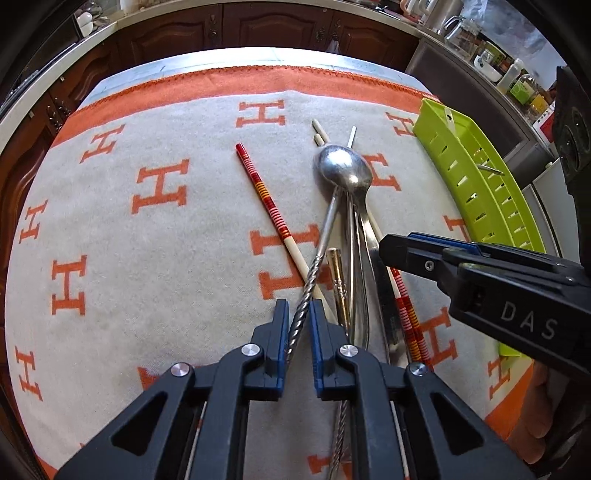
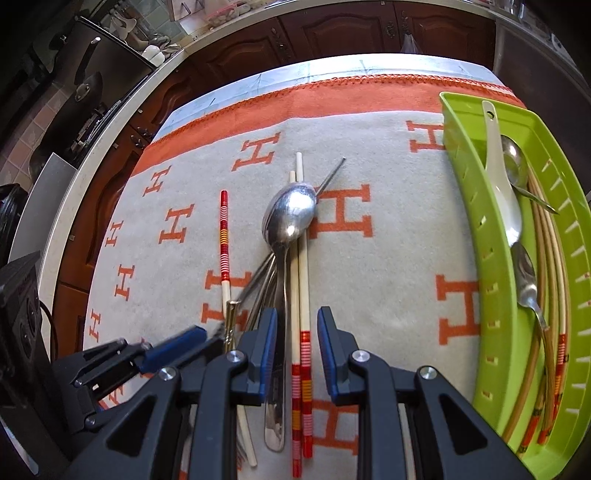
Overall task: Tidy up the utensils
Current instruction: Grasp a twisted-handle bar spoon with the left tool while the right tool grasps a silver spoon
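Observation:
A pile of utensils lies on the orange-and-grey cloth: a large metal spoon point(image 1: 343, 166) point(image 2: 291, 216), a pair of red-banded chopsticks point(image 2: 301, 295), a single red-banded chopstick point(image 1: 266, 199) point(image 2: 224, 236) and a gold-tipped piece point(image 1: 338, 280). My left gripper point(image 1: 298, 317) has its jaws narrowly around a twisted metal rod point(image 1: 314, 273). My right gripper point(image 2: 297, 328) is open, straddling the chopstick pair just above it. A green tray point(image 1: 480, 173) point(image 2: 465, 206) at the right holds a white spoon point(image 2: 498, 177), metal spoons and chopsticks.
The cloth point(image 1: 147, 258) covers a table. Dark wooden cabinets point(image 1: 258, 26) stand behind it. A counter with jars and a glass pitcher point(image 1: 465, 33) is at the back right. A black power strip point(image 2: 22, 317) sits at the left.

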